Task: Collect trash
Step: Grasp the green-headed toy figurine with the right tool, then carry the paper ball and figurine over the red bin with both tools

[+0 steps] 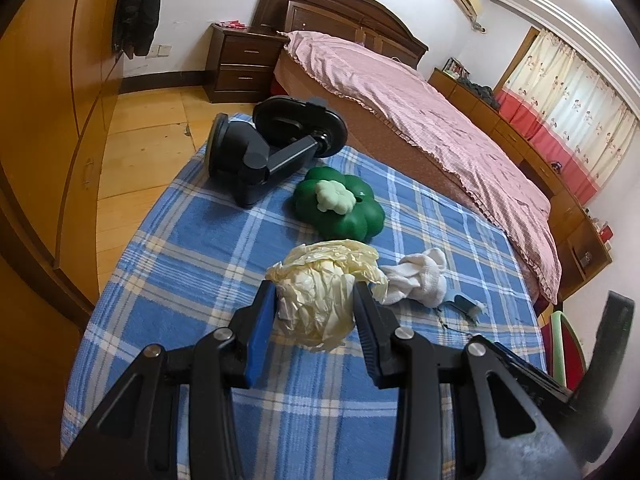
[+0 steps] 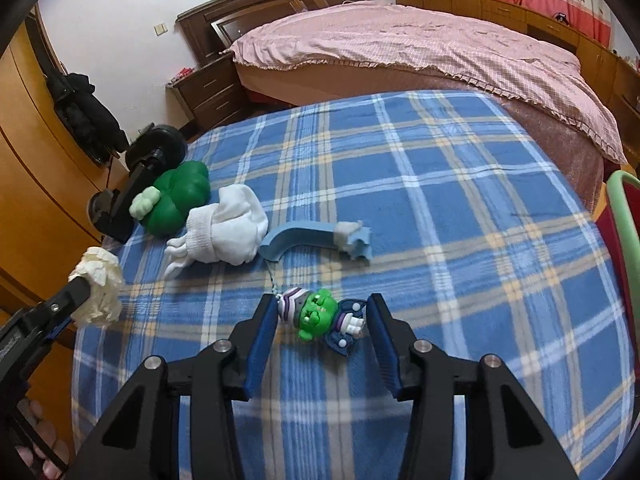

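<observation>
A crumpled cream paper ball (image 1: 320,300) sits between the blue pads of my left gripper (image 1: 314,288), which is shut on it just above the blue plaid cloth (image 1: 192,256). In the right wrist view the same ball (image 2: 98,284) shows at the far left, in the left gripper's fingers (image 2: 76,292). My right gripper (image 2: 322,308) has a small green-headed toy figure (image 2: 316,314) between its pads. The left pad touches its striped hat and the right pad sits at its blue wing. A thin cord runs up from the toy.
A green clover-shaped container (image 1: 340,204), a black hinged stand (image 1: 272,144), a white sock (image 2: 224,224) and a blue plastic piece (image 2: 308,236) lie on the cloth. A pink-covered bed (image 2: 400,40) is behind, wooden wardrobes (image 1: 60,120) on the left and a red and green chair (image 2: 624,220) on the right.
</observation>
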Demonstrator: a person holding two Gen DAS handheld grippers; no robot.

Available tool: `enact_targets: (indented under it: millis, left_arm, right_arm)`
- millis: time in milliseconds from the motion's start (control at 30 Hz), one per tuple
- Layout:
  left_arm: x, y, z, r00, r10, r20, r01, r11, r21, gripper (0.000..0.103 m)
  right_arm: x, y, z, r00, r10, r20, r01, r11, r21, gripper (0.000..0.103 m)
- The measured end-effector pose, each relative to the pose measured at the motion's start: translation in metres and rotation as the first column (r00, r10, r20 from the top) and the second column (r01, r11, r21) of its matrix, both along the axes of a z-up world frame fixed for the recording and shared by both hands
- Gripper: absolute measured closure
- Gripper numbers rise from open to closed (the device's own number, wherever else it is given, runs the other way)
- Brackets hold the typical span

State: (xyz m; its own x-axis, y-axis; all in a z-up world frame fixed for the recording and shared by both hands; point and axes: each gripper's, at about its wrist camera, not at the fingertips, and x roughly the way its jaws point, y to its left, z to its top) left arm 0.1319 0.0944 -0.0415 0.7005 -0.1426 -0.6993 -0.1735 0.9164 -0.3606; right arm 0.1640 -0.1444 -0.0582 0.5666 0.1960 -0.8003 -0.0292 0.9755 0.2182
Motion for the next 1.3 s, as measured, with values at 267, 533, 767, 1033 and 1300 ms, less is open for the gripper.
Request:
enact_targets:
  millis: [267, 533, 767, 1033, 1300]
  left_arm:
    - [-0.003, -0.017, 0.008, 0.999, -0.035, 0.008, 0.035, 0.999, -0.001, 0.064]
    - [-0.009, -0.040, 0.019, 0.996, -0.083, 0.027, 0.083, 0.997, 0.002, 0.064]
    - [-0.013, -0.063, 0.029, 0.990, -0.137, 0.041, 0.138, 0.990, -0.004, 0.064]
    - [-0.018, -0.089, 0.037, 0.979, -0.197, 0.048, 0.197, 0.980, -0.012, 0.064]
    - [-0.022, -0.115, 0.044, 0.967, -0.249, 0.049, 0.249, 0.968, -0.005, 0.064]
  right_arm:
    - [-0.026, -0.023, 0.023, 0.999, -0.011, 0.051, 0.010, 0.999, 0.032, 0.054]
    - [-0.048, -0.052, 0.038, 0.995, -0.044, 0.088, 0.039, 0.998, 0.054, 0.054]
    - [-0.065, -0.081, 0.047, 0.989, -0.095, 0.110, 0.088, 0.994, 0.070, 0.054]
    - [-0.083, -0.115, 0.056, 0.978, -0.158, 0.135, 0.147, 0.985, 0.085, 0.054]
    - [-0.101, -0.149, 0.062, 0.963, -0.223, 0.150, 0.207, 0.972, 0.113, 0.054]
